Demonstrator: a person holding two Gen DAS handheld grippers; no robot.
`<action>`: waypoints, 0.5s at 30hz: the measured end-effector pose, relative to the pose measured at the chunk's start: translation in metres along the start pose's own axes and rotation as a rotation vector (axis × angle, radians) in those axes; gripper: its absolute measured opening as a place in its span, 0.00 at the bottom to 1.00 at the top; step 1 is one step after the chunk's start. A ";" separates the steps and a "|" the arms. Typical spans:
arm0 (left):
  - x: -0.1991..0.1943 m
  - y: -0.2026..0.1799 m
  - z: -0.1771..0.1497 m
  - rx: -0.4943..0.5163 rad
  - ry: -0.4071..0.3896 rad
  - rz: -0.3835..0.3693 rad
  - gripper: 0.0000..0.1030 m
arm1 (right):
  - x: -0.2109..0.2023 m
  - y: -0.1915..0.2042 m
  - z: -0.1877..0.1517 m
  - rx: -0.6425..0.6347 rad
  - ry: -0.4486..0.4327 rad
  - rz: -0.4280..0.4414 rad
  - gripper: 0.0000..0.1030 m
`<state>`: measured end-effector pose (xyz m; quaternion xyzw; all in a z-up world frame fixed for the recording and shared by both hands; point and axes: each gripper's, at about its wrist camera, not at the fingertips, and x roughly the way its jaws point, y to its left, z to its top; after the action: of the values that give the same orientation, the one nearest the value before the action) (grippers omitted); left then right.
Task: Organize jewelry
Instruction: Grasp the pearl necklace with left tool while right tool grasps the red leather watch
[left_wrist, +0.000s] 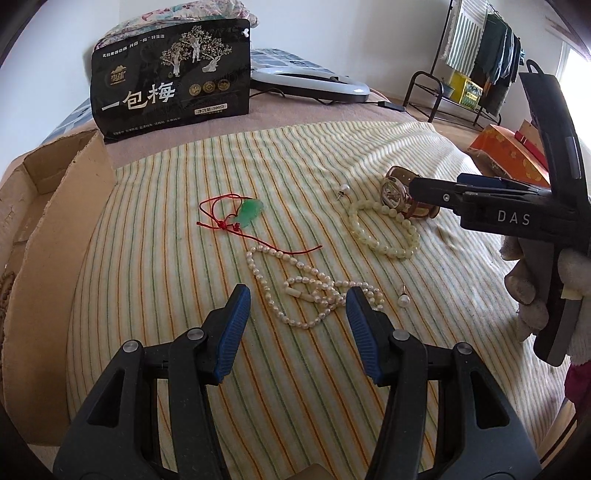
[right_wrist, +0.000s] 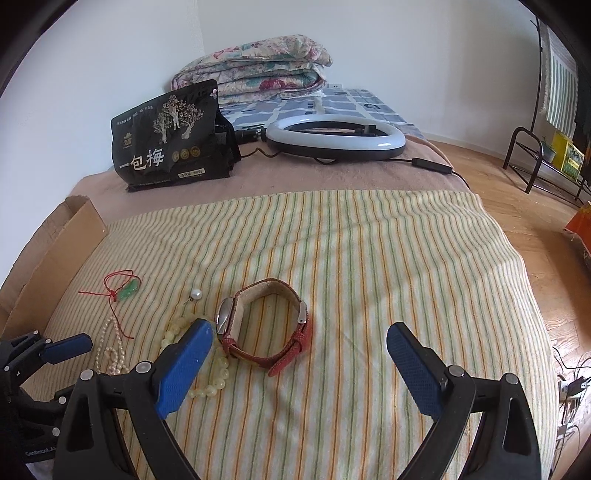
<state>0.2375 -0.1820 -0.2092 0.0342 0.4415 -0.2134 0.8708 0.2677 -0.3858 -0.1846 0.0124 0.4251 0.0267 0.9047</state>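
Jewelry lies on a striped towel (left_wrist: 295, 369) on a bed. My left gripper (left_wrist: 297, 306) is open just above a pearl necklace (left_wrist: 295, 291). A green jade pendant (left_wrist: 249, 212) on red cord lies beyond it, with a pale bead bracelet (left_wrist: 384, 232), a pearl stud (left_wrist: 345, 189) and a pearl drop earring (left_wrist: 403, 300). My right gripper (right_wrist: 299, 341) is open, straddling a watch (right_wrist: 266, 325) with a red-brown strap; its left pad (right_wrist: 184, 365) hides part of the bead bracelet (right_wrist: 218, 373). The watch also shows in the left wrist view (left_wrist: 397, 192).
A cardboard box (left_wrist: 48, 206) stands at the towel's left edge. A black snack bag (left_wrist: 170, 81), a ring light (right_wrist: 334, 138) with cable and folded quilts (right_wrist: 258, 70) sit at the back. A clothes rack (left_wrist: 476, 59) and orange box (left_wrist: 506, 151) stand on the floor to the right.
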 end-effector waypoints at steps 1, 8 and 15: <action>0.001 0.000 0.000 0.001 0.002 0.000 0.54 | 0.002 0.002 0.001 -0.005 0.001 0.000 0.94; 0.008 0.003 0.002 -0.022 0.011 -0.007 0.53 | 0.014 0.010 0.004 -0.016 0.009 -0.003 0.94; 0.009 0.002 0.003 -0.021 0.007 -0.005 0.53 | 0.025 0.010 0.003 -0.005 0.021 -0.018 0.94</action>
<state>0.2450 -0.1845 -0.2149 0.0248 0.4466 -0.2110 0.8691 0.2855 -0.3744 -0.2010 0.0060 0.4346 0.0200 0.9004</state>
